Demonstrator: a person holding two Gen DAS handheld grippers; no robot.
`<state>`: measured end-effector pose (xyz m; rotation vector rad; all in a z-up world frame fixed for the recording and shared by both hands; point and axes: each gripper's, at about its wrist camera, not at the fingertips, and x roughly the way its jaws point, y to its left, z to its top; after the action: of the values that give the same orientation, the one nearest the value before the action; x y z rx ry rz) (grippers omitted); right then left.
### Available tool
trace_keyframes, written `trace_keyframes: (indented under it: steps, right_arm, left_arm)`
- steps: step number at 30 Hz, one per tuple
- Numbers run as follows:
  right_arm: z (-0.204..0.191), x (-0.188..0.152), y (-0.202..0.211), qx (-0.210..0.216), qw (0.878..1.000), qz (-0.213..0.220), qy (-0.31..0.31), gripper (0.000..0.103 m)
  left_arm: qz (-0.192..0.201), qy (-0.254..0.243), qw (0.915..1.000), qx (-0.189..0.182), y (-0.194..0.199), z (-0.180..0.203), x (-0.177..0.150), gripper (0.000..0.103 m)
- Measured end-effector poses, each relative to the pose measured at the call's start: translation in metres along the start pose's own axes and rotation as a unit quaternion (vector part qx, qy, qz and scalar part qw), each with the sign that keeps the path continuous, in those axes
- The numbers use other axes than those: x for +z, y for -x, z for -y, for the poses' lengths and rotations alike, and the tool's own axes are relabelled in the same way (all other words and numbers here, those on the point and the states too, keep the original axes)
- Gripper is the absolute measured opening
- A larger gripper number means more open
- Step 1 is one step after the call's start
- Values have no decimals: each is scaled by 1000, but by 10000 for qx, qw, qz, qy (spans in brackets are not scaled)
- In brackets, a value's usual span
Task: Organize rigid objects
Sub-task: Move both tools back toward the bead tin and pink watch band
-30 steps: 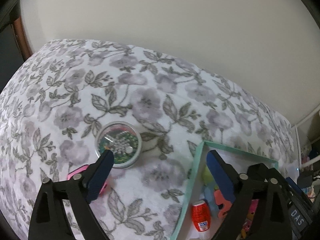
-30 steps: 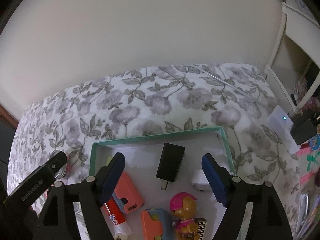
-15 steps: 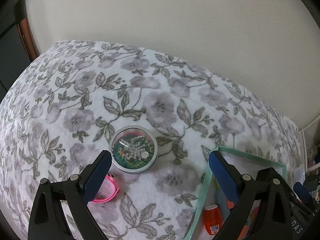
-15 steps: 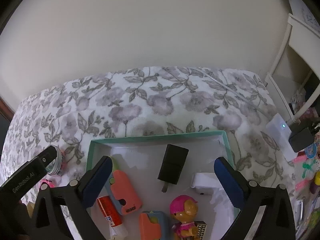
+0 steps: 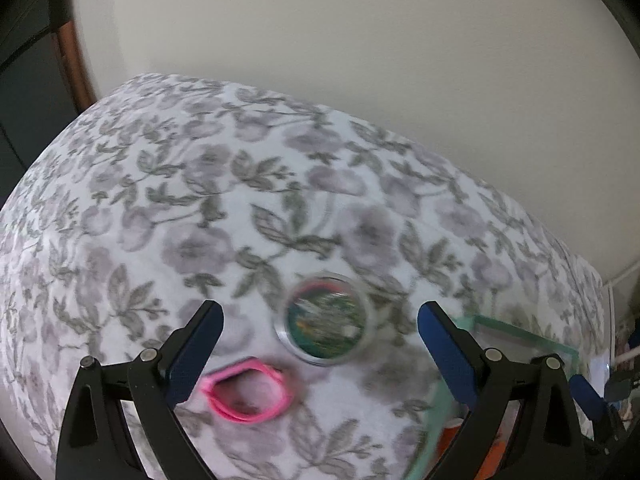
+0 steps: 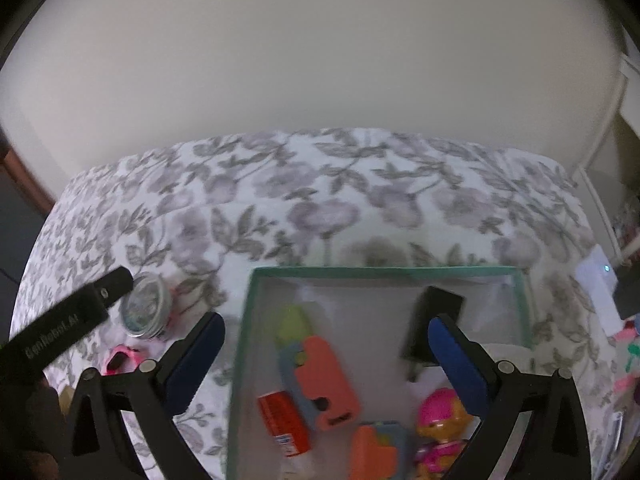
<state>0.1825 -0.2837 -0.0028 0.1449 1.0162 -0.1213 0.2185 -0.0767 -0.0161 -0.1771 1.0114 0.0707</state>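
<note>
A round clear-lidded tin (image 5: 326,326) with green contents lies on the flowered cloth, and a pink band (image 5: 246,394) lies just in front of it. My left gripper (image 5: 320,336) hangs open above both, its jaws wide on either side of the tin. The tin (image 6: 147,308) and the band (image 6: 120,360) also show at the left of the right wrist view. My right gripper (image 6: 326,344) stands open and empty over the green-rimmed tray (image 6: 380,272). The tray holds a black charger (image 6: 434,316), an orange case (image 6: 326,376), a red tube (image 6: 282,420) and a pink toy figure (image 6: 440,420).
The cloth-covered surface (image 5: 240,200) ends at a pale wall behind. A white shelf unit (image 6: 624,120) and a small white device with a light (image 6: 596,280) stand at the right. The tray's corner (image 5: 520,332) lies beside my left gripper's right finger.
My left gripper has shifted left, so the tin now sits between its jaws and the pink band is in full view. My right gripper's jaws spread wider and it moved left over the tray.
</note>
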Motion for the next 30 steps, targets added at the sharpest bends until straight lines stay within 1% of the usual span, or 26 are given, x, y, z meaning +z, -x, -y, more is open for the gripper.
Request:
trace_keyframes:
  steps: [6, 9, 12, 15, 19, 23, 25, 28, 30]
  right_arm:
    - [-28, -3, -5, 129, 9996, -24, 243, 103]
    - [-44, -4, -4, 204, 9991, 40, 374, 103]
    - [-61, -5, -3, 301, 9982, 111, 516, 103]
    - [-77, -7, -3, 534, 9964, 158, 632, 103]
    - [-94, -11, -6, 796, 9943, 127, 692, 103]
    - [-107, -15, -16, 969, 9927, -13, 719, 103]
    - [-110, -17, -19, 1004, 9924, -46, 710, 103]
    - [-112, -18, -27, 1032, 9923, -117, 676, 103]
    - [-111, -19, -30, 1044, 9924, -140, 642, 103]
  left_arm:
    - [45, 299, 9993, 239, 1, -39, 9, 98]
    - [15, 459, 9988, 192, 2, -54, 11, 98]
    - [-11, 506, 9985, 198, 3, -64, 12, 98]
    - [-28, 501, 9985, 238, 4, -74, 13, 98]
    - [-28, 613, 9975, 342, 5, -97, 12, 98]
    - [-160, 704, 9964, 438, -3, -121, 5, 98]
    - [-297, 811, 9952, 463, -11, -130, 1, 98]
    - [-496, 836, 9949, 280, -21, -133, -4, 98]
    - [-556, 673, 9959, 228, -25, -127, -6, 98]
